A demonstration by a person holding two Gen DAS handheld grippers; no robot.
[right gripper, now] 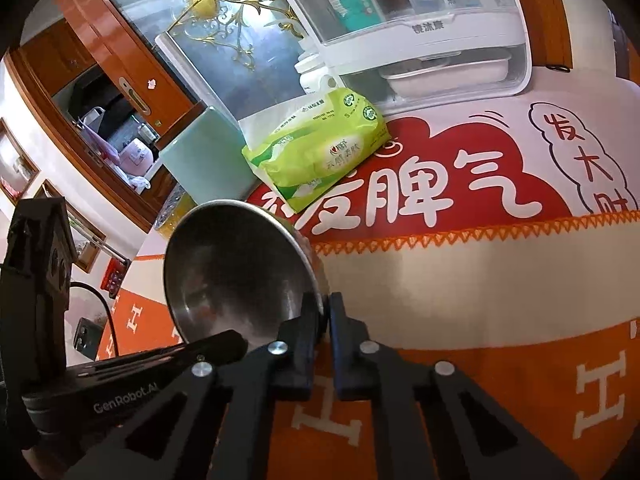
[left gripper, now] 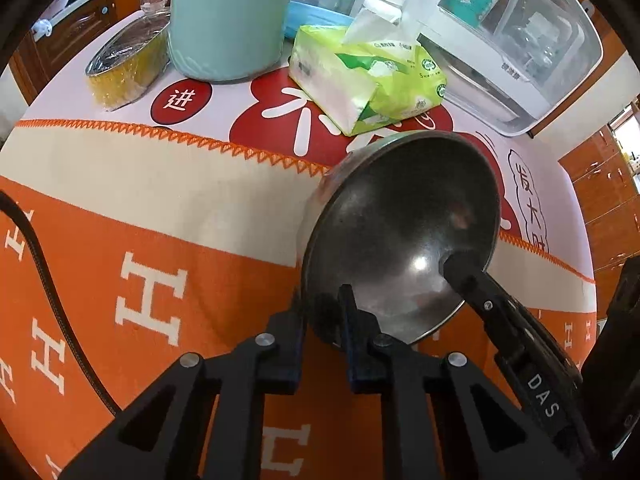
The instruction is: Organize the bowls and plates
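Note:
A stainless steel bowl [left gripper: 404, 224] is tilted over the orange cloth with its hollow facing the camera. My left gripper [left gripper: 322, 300] is shut on the bowl's near-left rim, one finger inside and one outside. A finger [left gripper: 472, 280] of the right gripper reaches into the bowl from the lower right. In the right wrist view the same bowl [right gripper: 232, 268] sits left of centre. My right gripper [right gripper: 323, 304] is shut on its right rim. The left gripper's finger [right gripper: 216, 346] lies across the bowl's lower edge.
A green tissue pack [left gripper: 372, 80] lies just behind the bowl. A teal canister [left gripper: 228, 20] and a yellow tin [left gripper: 128, 68] stand at the back left. A white lidded dish cabinet [left gripper: 516, 40] fills the back right. The orange-and-cream tablecloth [left gripper: 140, 208] covers the table.

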